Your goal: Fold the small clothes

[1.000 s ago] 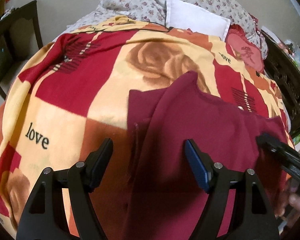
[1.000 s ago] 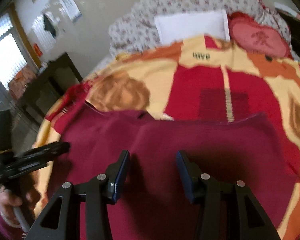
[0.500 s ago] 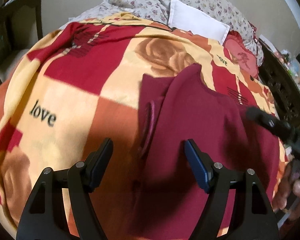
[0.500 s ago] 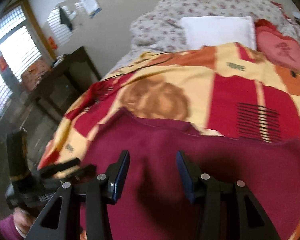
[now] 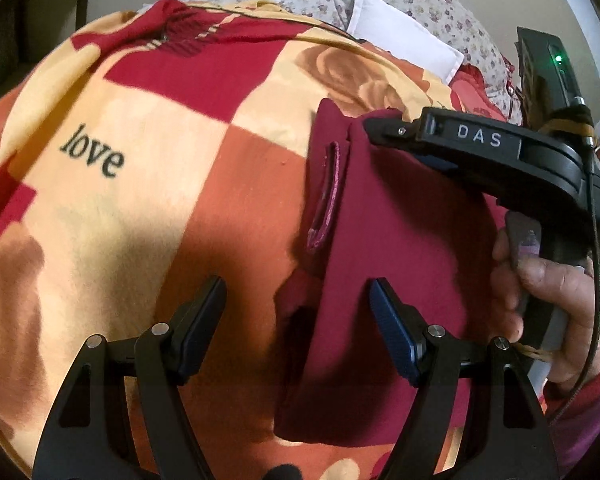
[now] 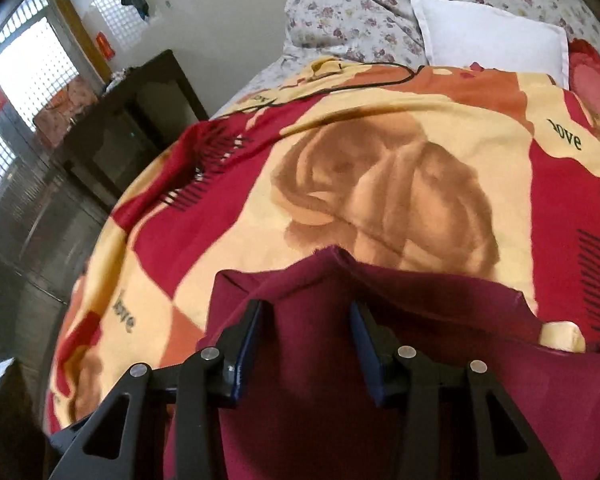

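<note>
Indoors, rose-print blanket [image 6: 380,200] on bed, white pillow [image 6: 488,40], perhaps dark cabinet [image 6: 132,128].

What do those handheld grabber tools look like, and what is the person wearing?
Each gripper, like the left gripper, has black triangular fingers with silver rivets and blue pads. The right gripper reads "DAS"; a thin cable runs along it. The hand wears a maroon sleeve.

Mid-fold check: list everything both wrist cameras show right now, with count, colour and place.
garment: one, maroon, spread on the blanket
blanket: one, red, orange and cream with roses, covering the bed
pillow: one, white, at the bed's head
floral bedding: cream with small flowers, behind the pillow
red cushion: one, beside the pillow
dark cabinet: one, beside the bed
left gripper: black, open over the garment's edge
right gripper: black, open above the garment
hand: one, holding the right gripper's handle
</note>
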